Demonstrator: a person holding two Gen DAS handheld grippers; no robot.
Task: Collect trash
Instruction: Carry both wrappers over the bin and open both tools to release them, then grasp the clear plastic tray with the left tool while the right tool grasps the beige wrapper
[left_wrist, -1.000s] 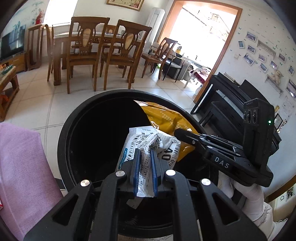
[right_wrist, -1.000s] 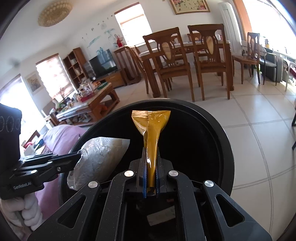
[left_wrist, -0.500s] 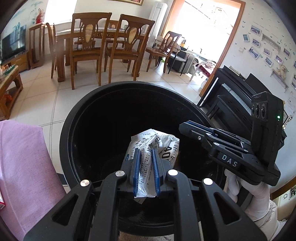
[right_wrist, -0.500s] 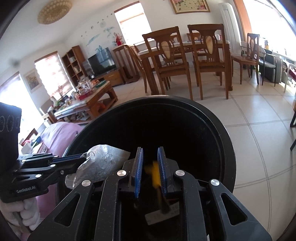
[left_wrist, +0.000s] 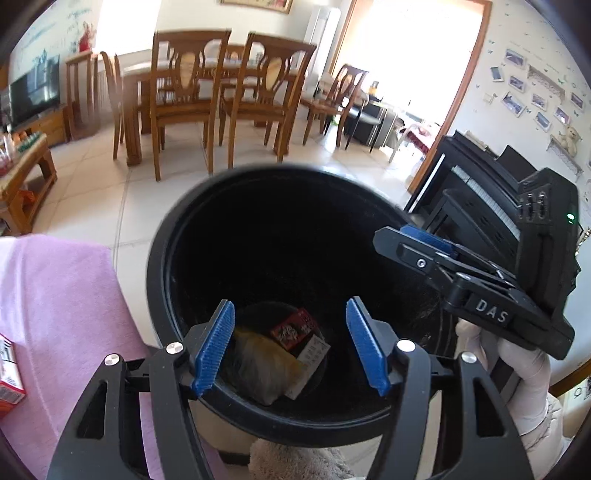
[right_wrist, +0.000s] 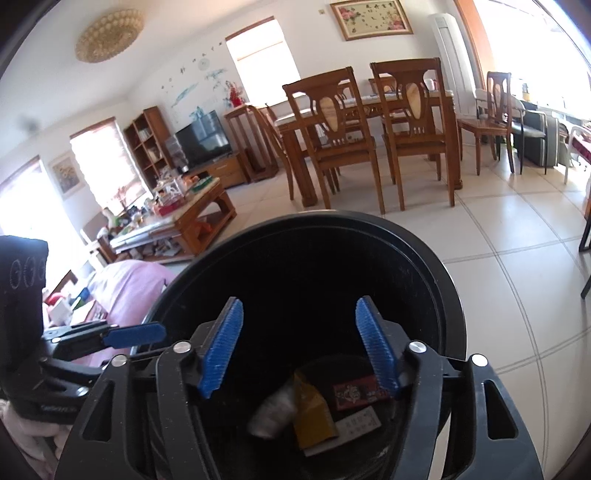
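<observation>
Your left gripper (left_wrist: 290, 343) hangs over the black bin (left_wrist: 177, 236), jaws just sprung wide, nothing between them. Its view alone shows the pink cloth (left_wrist: 55, 314) at left, then the piano (left_wrist: 480, 184) and your white-gloved hand (left_wrist: 524, 376) carrying the right gripper (right_wrist: 299, 347), equally parted and empty. On the bin floor lie the silvery wrapper (right_wrist: 273, 413), yellow packet (right_wrist: 312, 413) and red packet (right_wrist: 356, 395); only the right view shows the coffee table (right_wrist: 192, 210).

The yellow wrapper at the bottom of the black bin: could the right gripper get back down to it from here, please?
Probably yes. The right gripper is open and empty over the black bin, and the yellow wrapper lies exposed below it, though deep inside.
</observation>
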